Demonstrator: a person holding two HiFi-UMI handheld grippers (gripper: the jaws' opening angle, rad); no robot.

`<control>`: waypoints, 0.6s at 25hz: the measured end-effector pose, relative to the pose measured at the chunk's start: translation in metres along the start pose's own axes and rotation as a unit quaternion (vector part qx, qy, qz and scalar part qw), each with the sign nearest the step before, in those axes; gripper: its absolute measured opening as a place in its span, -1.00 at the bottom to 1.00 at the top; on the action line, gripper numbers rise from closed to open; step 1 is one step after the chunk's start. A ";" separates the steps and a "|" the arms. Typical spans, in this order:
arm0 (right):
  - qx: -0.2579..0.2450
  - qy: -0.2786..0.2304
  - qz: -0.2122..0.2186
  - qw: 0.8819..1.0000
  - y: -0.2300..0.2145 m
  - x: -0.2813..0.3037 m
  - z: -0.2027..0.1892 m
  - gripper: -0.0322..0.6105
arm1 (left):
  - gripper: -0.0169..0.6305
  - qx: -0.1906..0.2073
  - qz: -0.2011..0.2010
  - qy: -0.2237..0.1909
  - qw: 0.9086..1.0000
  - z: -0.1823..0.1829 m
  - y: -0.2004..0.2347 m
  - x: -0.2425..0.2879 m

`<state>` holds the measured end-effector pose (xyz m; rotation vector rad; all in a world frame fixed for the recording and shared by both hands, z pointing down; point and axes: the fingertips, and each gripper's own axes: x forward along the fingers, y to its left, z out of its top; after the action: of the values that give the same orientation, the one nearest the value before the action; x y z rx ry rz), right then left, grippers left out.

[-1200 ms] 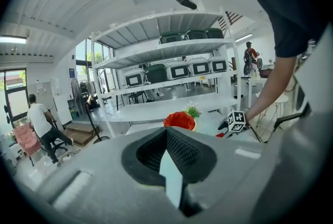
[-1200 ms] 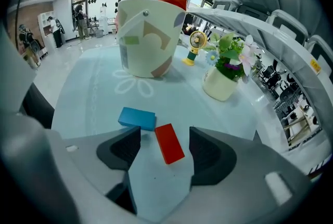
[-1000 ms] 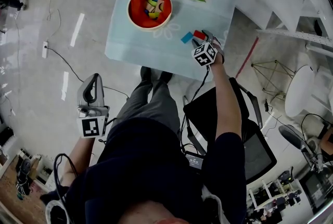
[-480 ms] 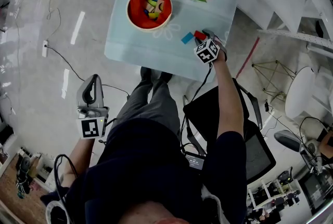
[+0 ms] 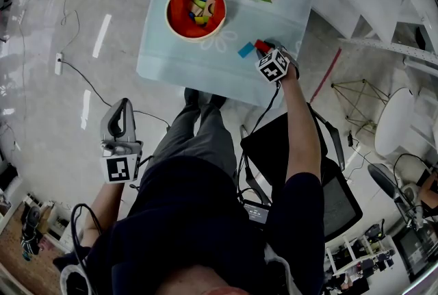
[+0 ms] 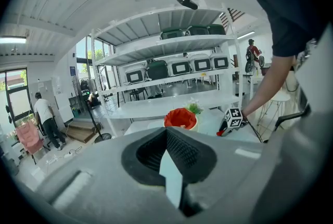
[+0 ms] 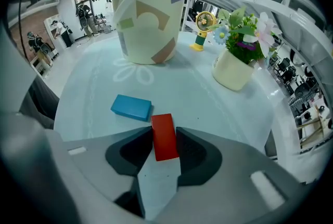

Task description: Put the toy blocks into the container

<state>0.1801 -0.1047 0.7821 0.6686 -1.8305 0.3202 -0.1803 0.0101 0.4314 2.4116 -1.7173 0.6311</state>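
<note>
The right gripper point(image 5: 265, 51) is down at the near right corner of the table point(image 5: 205, 64), tilted steeply toward the top, and its jaws have just been closing. They now stand narrow, with a red block point(image 7: 165, 137) between them. The block lies flat on the pale blue cloth, lengthwise along the jaws, and both black pads sit against its long sides. Its far end sticks out a little past the pad tips.

Just beyond that, slightly to the left in the right gripper view, a blue block point(image 7: 131, 107) lies flat on the cloth. One of its corners is very close to the red block's far end, though I cannot tell whether they touch.

The container point(image 7: 148, 25), a cream tub with a red lining and coloured shapes on its wall, stands further back on the table, well apart from both blocks. Several toy blocks point(image 5: 200, 8) are already inside it. To its right are a small yellow fan point(image 7: 204, 28) and a pot of flowers point(image 7: 237, 64).

The left gripper point(image 6: 166, 132) hangs low beside the seated person's left leg, off the table and well apart from it. Its pads meet at the tips and hold nothing. An office chair point(image 5: 328, 184) stands under the person's right arm.
</note>
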 end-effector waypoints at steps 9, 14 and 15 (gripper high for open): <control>0.020 -0.008 -0.018 1.000 -0.003 -0.003 0.003 -0.47 | -0.95 0.000 -0.001 0.003 1.000 -0.002 0.000 -0.001; 0.030 -0.023 -0.042 0.998 -0.007 -0.020 0.010 -0.48 | -0.95 -0.002 -0.003 -0.002 1.000 0.000 -0.001 0.000; 0.034 -0.028 -0.048 0.998 -0.008 -0.025 0.013 -0.48 | -0.95 -0.003 -0.004 -0.004 1.000 0.001 -0.002 0.000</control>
<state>0.1803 -0.1107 0.7531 0.8172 -1.8404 0.3034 -0.1785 0.0106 0.4308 2.4199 -1.7081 0.6164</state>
